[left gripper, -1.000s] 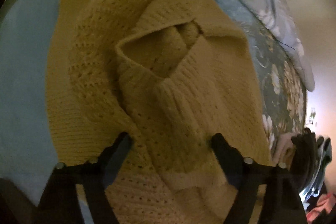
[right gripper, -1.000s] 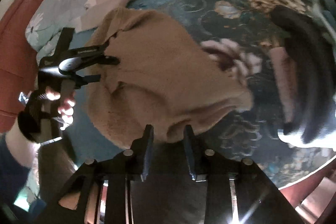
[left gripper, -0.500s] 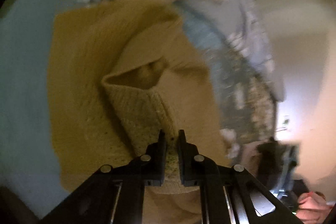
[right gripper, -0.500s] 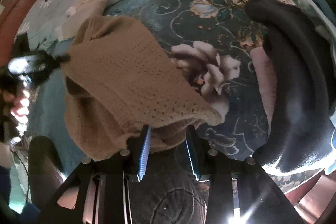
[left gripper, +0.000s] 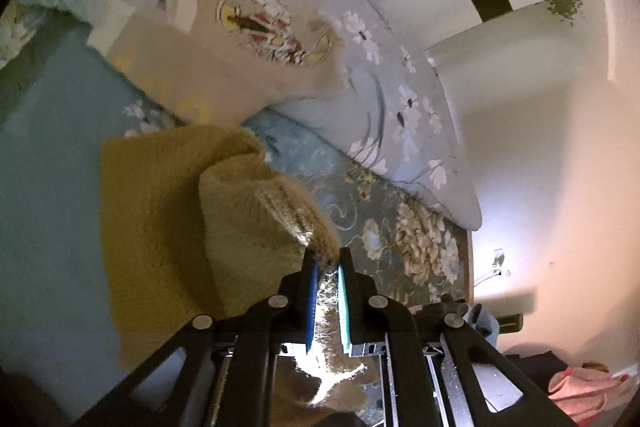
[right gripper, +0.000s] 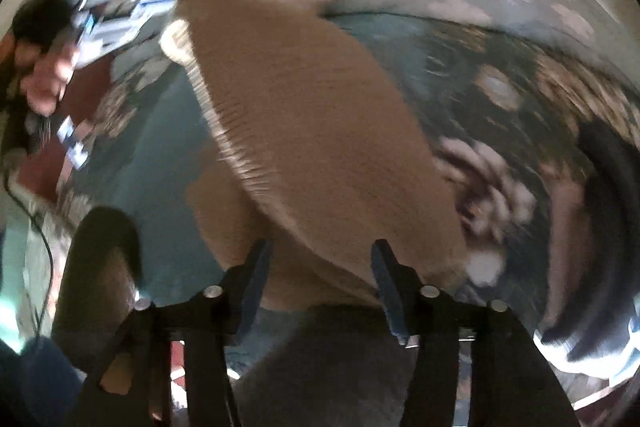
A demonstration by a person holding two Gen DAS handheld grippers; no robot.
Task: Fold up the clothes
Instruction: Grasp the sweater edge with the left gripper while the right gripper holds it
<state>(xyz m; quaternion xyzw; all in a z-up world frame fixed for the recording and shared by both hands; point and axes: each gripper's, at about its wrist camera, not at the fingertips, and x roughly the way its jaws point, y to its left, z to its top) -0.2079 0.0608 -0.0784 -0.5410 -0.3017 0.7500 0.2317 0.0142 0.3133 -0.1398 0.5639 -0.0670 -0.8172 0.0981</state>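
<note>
1. The left gripper point(left gripper: 329, 269) is clenched on a ribbed edge of the mustard knit sweater point(left gripper: 168, 211), lifting it off the bed point(left gripper: 48, 163).
2. The right gripper point(right gripper: 320, 267) has just been opening; its fingers point(right gripper: 256, 279) stand released, sweater between them but unpressed.
3. Judged from this, folding has barely begun: the sweater is bunched, with no neat fold visible.

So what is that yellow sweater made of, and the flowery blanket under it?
The sweater looks like knitted yarn, maybe wool or acrylic: you can see ribbed stitches, little holes and fuzzy fibres where the left gripper pinches it. The blanket looks like smooth printed cloth, probably cotton or polyester, matte with a flower pattern. I can't tell the exact fibre of either.
</note>
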